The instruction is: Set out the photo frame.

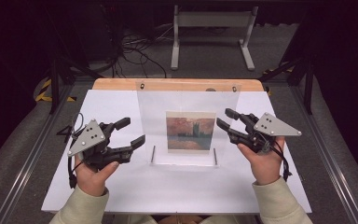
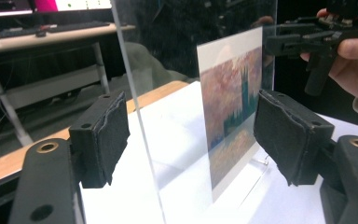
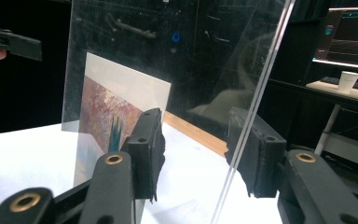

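Note:
A clear acrylic panel (image 1: 189, 100) stands upright in the middle of the white table. It holds a printed painting (image 1: 189, 133) with a reddish sky and dark towers. My left gripper (image 1: 134, 130) is open at the panel's left edge. In the left gripper view that panel edge (image 2: 140, 116) runs between the pads (image 2: 105, 135), apart from both, with the painting (image 2: 230, 107) beyond. My right gripper (image 1: 223, 117) is open at the right edge. In the right gripper view the panel edge (image 3: 256, 102) passes between its pads (image 3: 149, 149), with the painting (image 3: 116, 112) to the left.
The white table top (image 1: 121, 186) has a wooden strip (image 1: 116, 84) along its far side. Two short metal pins (image 1: 153, 154) sit at the panel's base. Cables (image 1: 135, 51) and a white stand (image 1: 212, 28) lie on the floor beyond. A cup (image 3: 349, 79) stands on a distant desk.

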Tool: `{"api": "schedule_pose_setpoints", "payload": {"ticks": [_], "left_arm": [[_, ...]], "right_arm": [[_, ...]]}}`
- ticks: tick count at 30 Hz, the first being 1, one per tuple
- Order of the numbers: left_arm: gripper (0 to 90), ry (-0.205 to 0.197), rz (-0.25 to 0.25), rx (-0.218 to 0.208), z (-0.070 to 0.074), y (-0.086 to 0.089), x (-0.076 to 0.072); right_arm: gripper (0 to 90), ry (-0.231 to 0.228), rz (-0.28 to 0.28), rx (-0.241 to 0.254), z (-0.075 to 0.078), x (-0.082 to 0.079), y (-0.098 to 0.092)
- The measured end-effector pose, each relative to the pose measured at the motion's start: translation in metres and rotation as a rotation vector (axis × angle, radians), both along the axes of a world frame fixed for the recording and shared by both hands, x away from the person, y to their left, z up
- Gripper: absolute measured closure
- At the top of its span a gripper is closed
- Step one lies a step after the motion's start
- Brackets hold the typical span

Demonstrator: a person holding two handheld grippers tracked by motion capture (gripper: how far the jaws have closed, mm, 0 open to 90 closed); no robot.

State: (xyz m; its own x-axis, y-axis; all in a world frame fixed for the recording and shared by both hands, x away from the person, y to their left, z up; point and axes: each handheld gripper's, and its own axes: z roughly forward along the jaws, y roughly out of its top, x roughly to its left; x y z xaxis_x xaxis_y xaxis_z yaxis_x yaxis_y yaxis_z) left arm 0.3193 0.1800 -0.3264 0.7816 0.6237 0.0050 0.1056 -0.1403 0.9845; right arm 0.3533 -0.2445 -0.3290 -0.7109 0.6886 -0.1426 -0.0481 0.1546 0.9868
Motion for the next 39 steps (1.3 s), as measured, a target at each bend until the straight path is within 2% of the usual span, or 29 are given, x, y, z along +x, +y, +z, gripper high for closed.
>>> {"api": "schedule_pose_setpoints", "payload": {"ticks": [5, 9, 11, 15, 19, 23, 28, 32, 36, 39], "left_arm": [[26.2, 0.019, 0.017, 0.013, -0.005, 0.006, 0.0], [24.4, 0.033, 0.027, 0.027, -0.009, 0.01, 0.001], [23.2, 0.037, 0.028, 0.032, -0.011, 0.012, 0.001], [20.3, 0.046, 0.031, 0.051, -0.014, 0.017, 0.002], [18.8, 0.055, 0.039, 0.064, -0.019, 0.024, 0.003], [16.5, 0.079, 0.06, 0.094, -0.028, 0.03, 0.005], [15.2, 0.105, 0.079, 0.1, -0.039, 0.039, 0.009], [14.8, 0.122, 0.099, 0.098, -0.049, 0.047, 0.011], [14.9, 0.13, 0.108, 0.101, -0.057, 0.053, 0.013], [14.9, 0.141, 0.118, 0.102, -0.064, 0.058, 0.015]], "right_arm": [[53.2, -0.01, -0.001, -0.012, 0.002, 0.001, -0.001], [48.7, -0.02, -0.001, 0.003, 0.007, -0.004, -0.006], [44.1, -0.027, -0.003, -0.004, 0.01, -0.008, -0.01], [36.7, 0.005, -0.009, -0.024, 0.014, -0.014, -0.021], [35.7, 0.016, -0.039, -0.035, 0.013, -0.017, -0.034], [33.9, 0.061, -0.083, -0.031, 0.008, -0.019, -0.056], [31.9, 0.095, -0.117, -0.069, 0.0, -0.023, -0.075], [31.6, 0.124, -0.141, -0.07, -0.011, -0.026, -0.09], [31.4, 0.183, -0.159, -0.075, -0.026, -0.027, -0.101], [31.4, 0.209, -0.168, -0.079, -0.036, -0.027, -0.109]]}}
